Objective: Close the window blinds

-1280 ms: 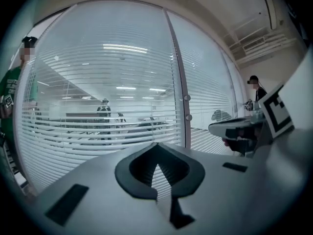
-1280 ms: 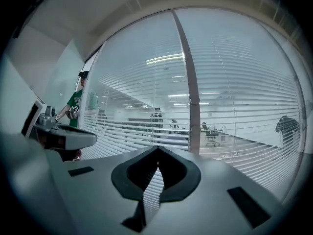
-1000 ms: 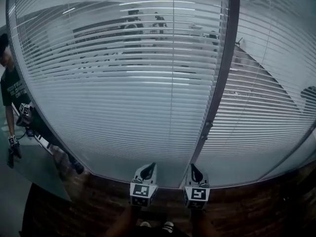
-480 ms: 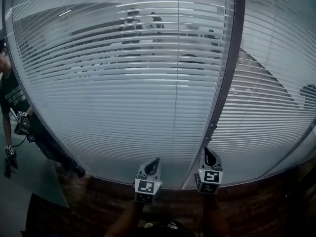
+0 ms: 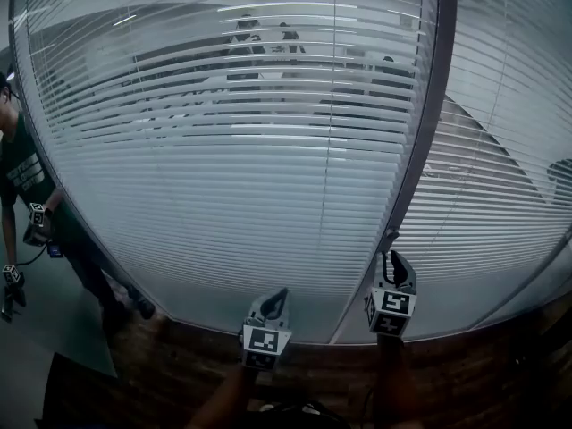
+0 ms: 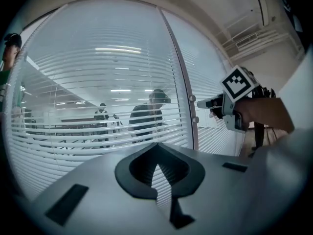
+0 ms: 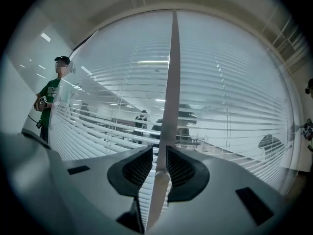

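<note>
White slatted blinds point(image 5: 223, 150) hang behind glass, their slats tilted so the room beyond shows through. A dark frame post point(image 5: 420, 150) divides the two panes. My right gripper point(image 5: 394, 259) is raised beside that post. In the right gripper view a pale tilt wand point(image 7: 168, 106) runs straight up between the jaws of the right gripper point(image 7: 159, 148), which are opening and not pressing on it. My left gripper point(image 5: 275, 298) hangs lower, in front of the left pane, shut and empty. The left gripper point(image 6: 156, 148) shows its tips meeting, with the right gripper point(image 6: 210, 103) off to the side.
A person in a green shirt point(image 5: 18, 177) stands at the far left holding grippers of their own. A brown brick-patterned floor point(image 5: 179, 365) runs below the glass. Reflections of people point(image 5: 246, 34) show in the pane.
My right gripper has risen and shifted right to the frame post, and its jaws have parted around the wand. The left gripper has barely moved.
</note>
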### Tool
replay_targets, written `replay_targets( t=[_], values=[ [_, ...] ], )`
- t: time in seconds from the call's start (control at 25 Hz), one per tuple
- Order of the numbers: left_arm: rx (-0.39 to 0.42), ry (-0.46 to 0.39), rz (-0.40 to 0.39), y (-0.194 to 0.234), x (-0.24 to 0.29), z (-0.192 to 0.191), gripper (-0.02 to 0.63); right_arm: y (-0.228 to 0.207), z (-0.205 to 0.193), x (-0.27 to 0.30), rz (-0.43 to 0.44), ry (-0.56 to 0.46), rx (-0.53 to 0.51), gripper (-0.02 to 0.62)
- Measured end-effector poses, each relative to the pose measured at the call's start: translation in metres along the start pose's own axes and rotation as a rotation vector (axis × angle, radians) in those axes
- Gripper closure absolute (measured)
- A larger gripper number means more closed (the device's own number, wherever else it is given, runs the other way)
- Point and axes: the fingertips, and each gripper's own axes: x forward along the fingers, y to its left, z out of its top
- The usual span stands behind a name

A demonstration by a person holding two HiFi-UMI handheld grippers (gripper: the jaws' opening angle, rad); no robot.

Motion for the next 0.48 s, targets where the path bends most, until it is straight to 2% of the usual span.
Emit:
replay_targets(
  t=[0.24, 0.48],
  values=[
    [-0.012, 0.005, 0.008, 0.007, -0.004, -0.004, 0.611, -0.015, 0.02, 0.013, -0.015, -0.037, 0.0, 0.495],
    [-0.012, -0.003, 0.001, 0.009, -0.011, -0.004, 0.611, -0.016, 0.027, 0.022, -0.001, -0.025, -0.012, 0.479]
  ],
)
